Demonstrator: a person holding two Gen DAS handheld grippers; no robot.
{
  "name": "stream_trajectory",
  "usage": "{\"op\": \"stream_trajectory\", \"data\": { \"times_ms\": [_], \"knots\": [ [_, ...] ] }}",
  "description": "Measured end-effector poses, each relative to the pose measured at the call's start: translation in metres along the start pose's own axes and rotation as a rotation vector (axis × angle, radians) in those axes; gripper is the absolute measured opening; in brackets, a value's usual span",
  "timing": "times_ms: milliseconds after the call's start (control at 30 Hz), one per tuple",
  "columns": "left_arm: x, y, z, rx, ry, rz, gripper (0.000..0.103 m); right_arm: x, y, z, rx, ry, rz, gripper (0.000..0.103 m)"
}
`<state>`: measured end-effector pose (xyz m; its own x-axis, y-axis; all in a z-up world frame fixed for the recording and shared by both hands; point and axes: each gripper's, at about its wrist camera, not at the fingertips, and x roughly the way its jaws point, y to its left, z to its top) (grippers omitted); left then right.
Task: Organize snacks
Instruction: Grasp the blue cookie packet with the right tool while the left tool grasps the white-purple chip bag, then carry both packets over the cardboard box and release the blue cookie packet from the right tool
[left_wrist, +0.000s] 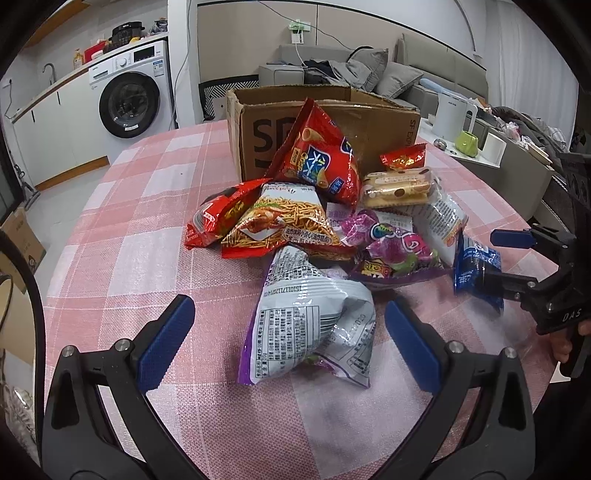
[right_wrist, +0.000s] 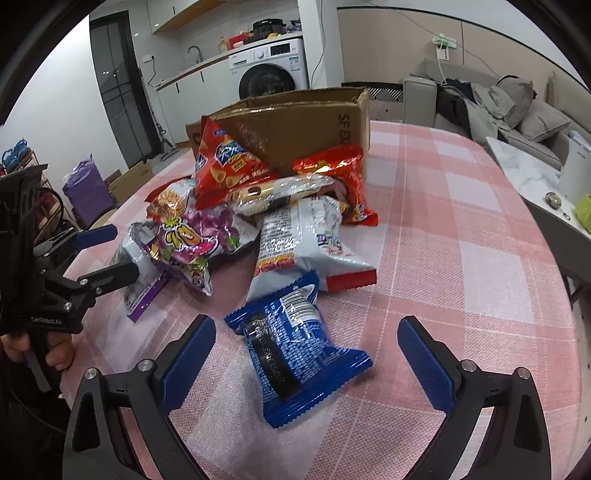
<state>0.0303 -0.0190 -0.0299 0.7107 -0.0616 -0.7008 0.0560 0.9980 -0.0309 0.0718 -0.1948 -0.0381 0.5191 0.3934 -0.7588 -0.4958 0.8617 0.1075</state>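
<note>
A pile of snack bags lies on the pink checked tablecloth (left_wrist: 147, 229) in front of an open cardboard box (left_wrist: 325, 122). My left gripper (left_wrist: 290, 325) is open, its blue pads either side of a silver and purple bag (left_wrist: 310, 321). My right gripper (right_wrist: 306, 345) is open around a blue cookie pack (right_wrist: 295, 354), also seen in the left wrist view (left_wrist: 476, 266). Behind lie a red cone-snack bag (left_wrist: 321, 155), a noodle-snack bag (left_wrist: 280, 221), a purple candy bag (left_wrist: 391, 247), a white bag (right_wrist: 306, 240) and a biscuit pack (left_wrist: 399, 188).
The box (right_wrist: 295, 125) stands at the table's far side. A side table with a white kettle (left_wrist: 450, 114) and green cup (left_wrist: 466, 142) is at the right. A washing machine (left_wrist: 129, 92) and sofa (left_wrist: 369, 74) stand beyond the table.
</note>
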Motion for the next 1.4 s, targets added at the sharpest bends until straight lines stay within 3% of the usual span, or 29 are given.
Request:
{"op": "stream_trajectory", "data": {
  "times_ms": [133, 233, 400, 500, 567, 667, 833, 1167, 1400],
  "knots": [
    [0.005, 0.0, 0.0, 0.008, 0.022, -0.01, 0.102, 0.009, 0.002, -0.001, -0.005, 0.042, -0.003, 0.087],
    [0.009, -0.004, 0.001, 0.027, 0.039, -0.023, 0.102, 0.016, 0.003, -0.002, -0.013, 0.063, -0.006, 0.085],
    [0.019, -0.009, 0.002, 0.048, 0.077, -0.032, 0.102, 0.02, 0.005, -0.003, -0.033, 0.053, -0.017, 0.065],
    [0.026, -0.01, 0.002, 0.051, 0.104, -0.042, 0.097, 0.018, 0.006, -0.005, -0.036, 0.048, -0.009, 0.053],
    [0.031, -0.012, 0.002, 0.056, 0.124, -0.038, 0.086, 0.017, 0.007, -0.006, -0.034, 0.044, 0.001, 0.047],
    [0.038, -0.014, 0.001, 0.065, 0.141, -0.046, 0.07, 0.014, 0.007, -0.008, -0.032, 0.04, 0.012, 0.046],
    [0.041, -0.013, 0.001, 0.041, 0.128, -0.09, 0.053, 0.009, 0.008, -0.011, -0.025, 0.034, 0.019, 0.046],
    [0.028, -0.006, 0.001, -0.021, 0.084, -0.136, 0.05, -0.008, 0.0, -0.012, 0.003, -0.011, 0.025, 0.046],
    [-0.009, 0.005, 0.002, -0.036, 0.022, -0.15, 0.049, -0.025, -0.002, -0.006, 0.012, -0.076, 0.042, 0.046]
  ]
}}
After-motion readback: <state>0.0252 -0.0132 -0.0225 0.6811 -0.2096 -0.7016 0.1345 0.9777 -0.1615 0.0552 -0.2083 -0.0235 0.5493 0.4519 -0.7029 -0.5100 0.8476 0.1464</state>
